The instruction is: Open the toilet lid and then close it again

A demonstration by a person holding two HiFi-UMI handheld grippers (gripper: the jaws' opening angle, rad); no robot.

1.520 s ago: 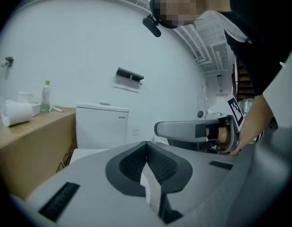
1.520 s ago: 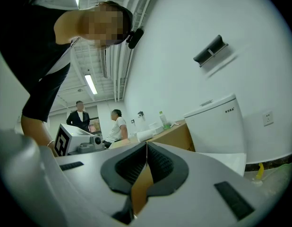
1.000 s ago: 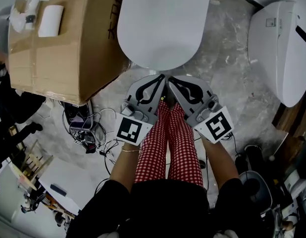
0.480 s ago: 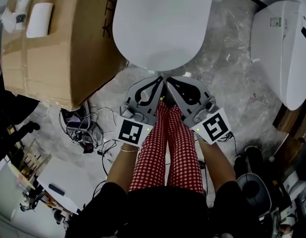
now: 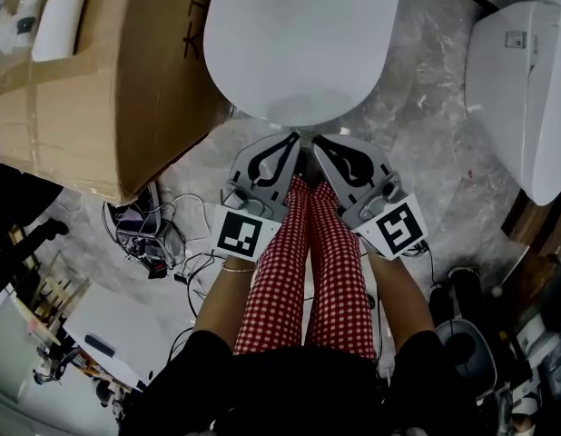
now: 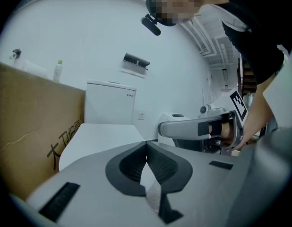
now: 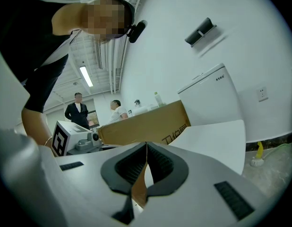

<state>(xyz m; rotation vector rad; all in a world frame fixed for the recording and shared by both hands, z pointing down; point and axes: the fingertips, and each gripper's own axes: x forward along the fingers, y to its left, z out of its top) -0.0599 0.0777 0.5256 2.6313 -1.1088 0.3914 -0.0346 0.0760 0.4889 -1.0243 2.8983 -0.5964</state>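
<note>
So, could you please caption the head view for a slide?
Closed lid, with left hand-held gripper and right hand-held gripper shut just before it.

The person wears a short-sleeved black top (image 5: 290, 384) and red-and-white checked trousers (image 5: 308, 262), with a thin bracelet (image 5: 235, 267) at the left wrist. A small black camera (image 7: 136, 30) sits at the head. The left claw (image 5: 296, 140) and right claw (image 5: 318, 141) are matching light-grey shells. Each has a dark teardrop-shaped opening lined with ribbed black pads (image 6: 161, 167), and black rectangular strips (image 6: 61, 200) mark the flat grey faces. The left marker cube (image 5: 240, 235) is white with a square black pattern, and the right marker cube (image 5: 398, 228) shows a different one.
</note>
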